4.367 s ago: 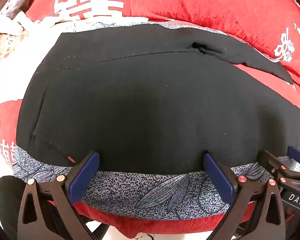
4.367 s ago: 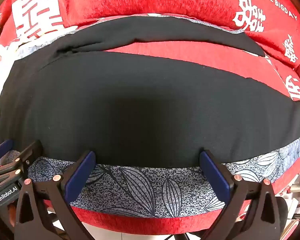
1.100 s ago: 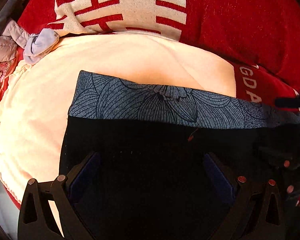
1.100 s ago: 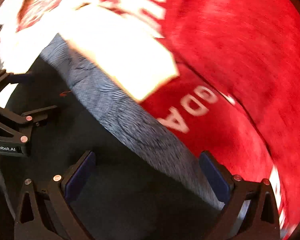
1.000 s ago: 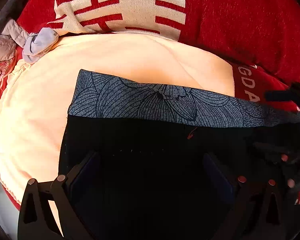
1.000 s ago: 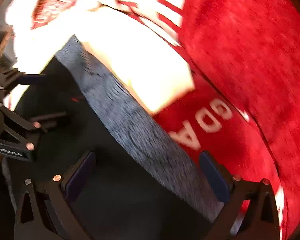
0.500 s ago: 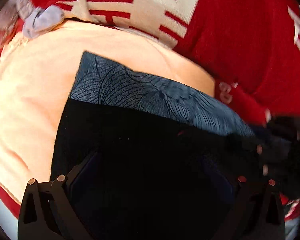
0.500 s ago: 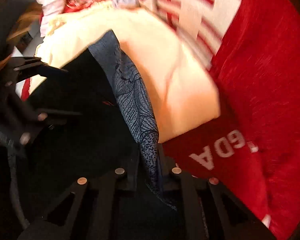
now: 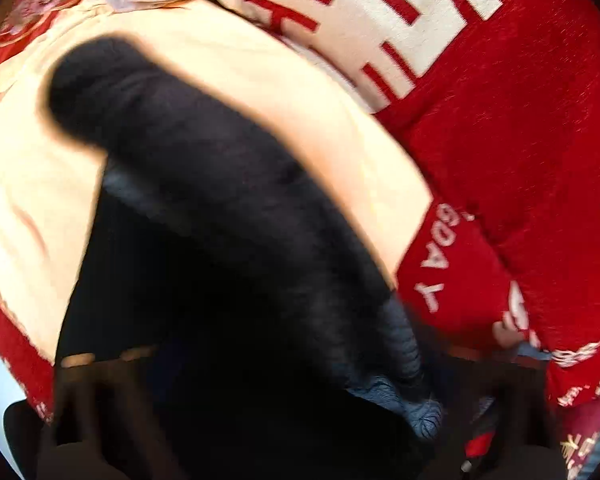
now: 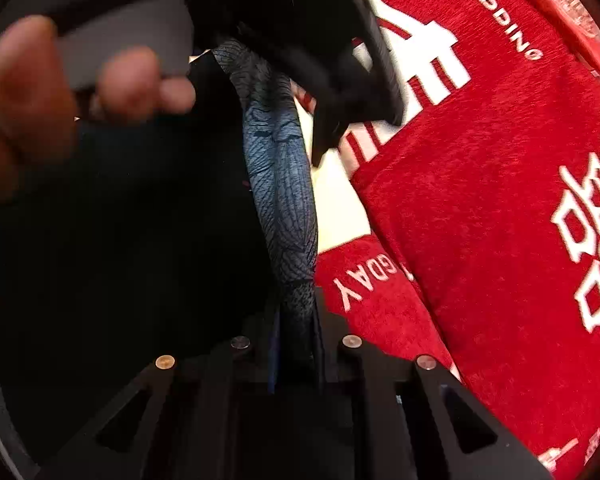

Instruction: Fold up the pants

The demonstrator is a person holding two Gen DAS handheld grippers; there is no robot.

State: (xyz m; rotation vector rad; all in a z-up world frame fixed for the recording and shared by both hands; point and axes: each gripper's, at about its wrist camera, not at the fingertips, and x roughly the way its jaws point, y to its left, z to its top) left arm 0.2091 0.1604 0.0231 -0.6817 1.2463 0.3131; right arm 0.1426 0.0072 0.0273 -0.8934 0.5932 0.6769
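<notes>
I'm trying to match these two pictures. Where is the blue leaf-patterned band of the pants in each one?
Left wrist view: the patterned band shows low and right of centre, bunched beneath the black pants.
Right wrist view: it runs down the middle, its lower end pinched in the right gripper.
Shared landmark: the red blanket's white "DAY" lettering, just right of the band in both.

Left wrist view: black pants point(image 9: 228, 248) blurred, covering left gripper point(image 9: 300, 400) at 6 o'clock; finger spacing indeterminate. Right view: hand point(image 10: 40, 108) out of focus at 10 o'clock.
</notes>
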